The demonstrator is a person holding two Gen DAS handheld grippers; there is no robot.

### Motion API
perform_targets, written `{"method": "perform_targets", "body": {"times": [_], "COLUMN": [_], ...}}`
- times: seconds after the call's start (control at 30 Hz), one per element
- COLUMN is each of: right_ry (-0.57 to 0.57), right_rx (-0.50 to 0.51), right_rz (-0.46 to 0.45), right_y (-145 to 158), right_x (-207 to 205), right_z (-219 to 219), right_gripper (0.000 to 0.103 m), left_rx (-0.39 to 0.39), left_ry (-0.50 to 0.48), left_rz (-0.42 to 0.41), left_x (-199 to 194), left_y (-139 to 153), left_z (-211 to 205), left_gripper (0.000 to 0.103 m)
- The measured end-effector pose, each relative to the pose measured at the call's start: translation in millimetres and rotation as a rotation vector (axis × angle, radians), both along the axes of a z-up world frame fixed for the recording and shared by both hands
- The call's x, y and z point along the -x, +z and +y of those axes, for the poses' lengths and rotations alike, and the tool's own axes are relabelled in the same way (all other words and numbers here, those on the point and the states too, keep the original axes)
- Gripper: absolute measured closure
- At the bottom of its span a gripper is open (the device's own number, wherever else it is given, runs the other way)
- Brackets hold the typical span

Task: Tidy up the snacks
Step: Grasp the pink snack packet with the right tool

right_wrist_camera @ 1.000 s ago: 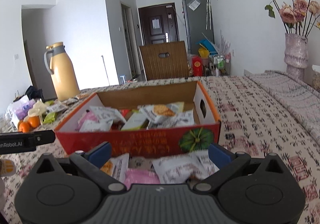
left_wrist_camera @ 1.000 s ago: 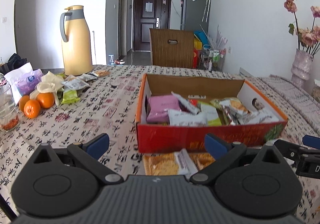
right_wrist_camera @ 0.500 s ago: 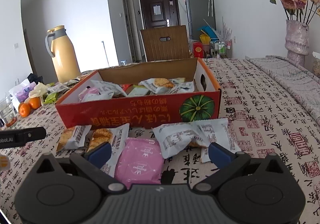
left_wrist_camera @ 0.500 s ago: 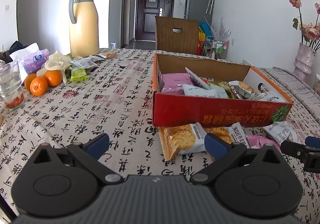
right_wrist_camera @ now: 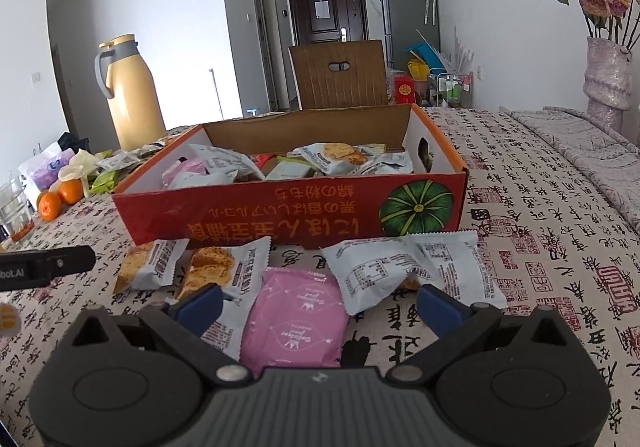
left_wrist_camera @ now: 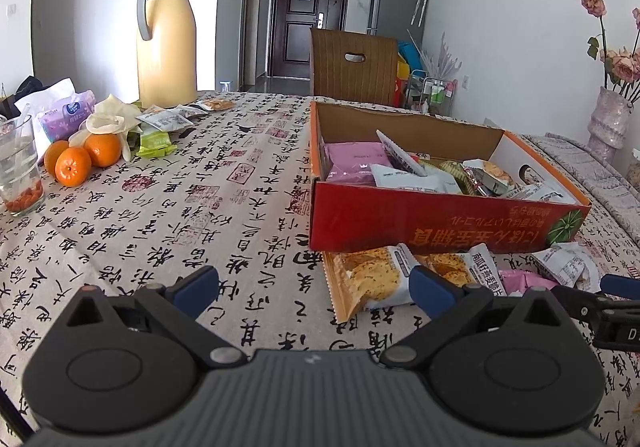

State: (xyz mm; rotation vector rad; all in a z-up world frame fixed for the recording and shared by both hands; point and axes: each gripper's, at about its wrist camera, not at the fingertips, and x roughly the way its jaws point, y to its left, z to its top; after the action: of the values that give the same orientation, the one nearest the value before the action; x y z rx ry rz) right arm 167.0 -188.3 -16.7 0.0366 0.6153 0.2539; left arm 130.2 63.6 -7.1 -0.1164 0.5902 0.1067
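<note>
A red cardboard box (left_wrist_camera: 440, 225) (right_wrist_camera: 288, 213) holds several snack packets. In front of it on the tablecloth lie loose packets: two cracker packets (left_wrist_camera: 372, 279) (right_wrist_camera: 218, 271), a pink packet (right_wrist_camera: 296, 317) (left_wrist_camera: 524, 281) and white packets (right_wrist_camera: 400, 267) (left_wrist_camera: 564, 263). My left gripper (left_wrist_camera: 314, 287) is open above the cloth, left of the cracker packets, holding nothing. My right gripper (right_wrist_camera: 318, 303) is open, its fingers either side of the pink packet and above it. Each gripper's tip shows at the edge of the other's view.
A yellow thermos jug (left_wrist_camera: 166, 43), several more snack packets (left_wrist_camera: 168, 121), oranges (left_wrist_camera: 82, 159), a tissue pack (left_wrist_camera: 66, 115) and a glass (left_wrist_camera: 18, 167) stand at the far left. A wooden chair (left_wrist_camera: 354, 65) is behind the table, a vase of flowers (right_wrist_camera: 606, 83) at the right.
Both grippers have drawn back from the box and risen, so the loose packets in front of it have come into view. Both stay open.
</note>
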Motion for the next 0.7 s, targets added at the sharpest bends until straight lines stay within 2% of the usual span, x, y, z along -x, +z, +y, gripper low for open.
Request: {"method": "perform_targets", "body": {"times": [0.2, 0.27, 0.33, 0.43, 0.6, 0.7], "right_ry": [0.004, 0.01, 0.005, -0.021, -0.041, -0.023], "right_rx": [0.011, 0.021, 0.031, 0.022, 0.013, 0.054], "right_rz": [0.004, 0.013, 0.029, 0.049, 0.077, 0.097], "right_y": [-1, -3, -6, -8, -15, -22], "right_x": [-6, -9, -12, -16, -18, -16], "right_z": [3, 7, 11, 13, 16, 25], "right_gripper": [0.001, 0.004, 0.014, 0.021, 0.024, 0.027], "left_rx": [0.001, 0.0, 0.0, 0.0, 0.003, 0.004], "left_ry": [-0.001, 0.001, 0.0, 0.0, 0.001, -0.004], "left_rz": [0.01, 0.012, 0.011, 0.013, 0.022, 0.019], "left_x": [-2, -2, -2, -2, -3, -2], "left_y": [-3, -3, -3, -3, -4, -4], "left_z": [-1, -1, -1, -1, -1, -2], "left_gripper": [0.0, 0.0, 0.0, 0.0, 0.0, 0.0]}}
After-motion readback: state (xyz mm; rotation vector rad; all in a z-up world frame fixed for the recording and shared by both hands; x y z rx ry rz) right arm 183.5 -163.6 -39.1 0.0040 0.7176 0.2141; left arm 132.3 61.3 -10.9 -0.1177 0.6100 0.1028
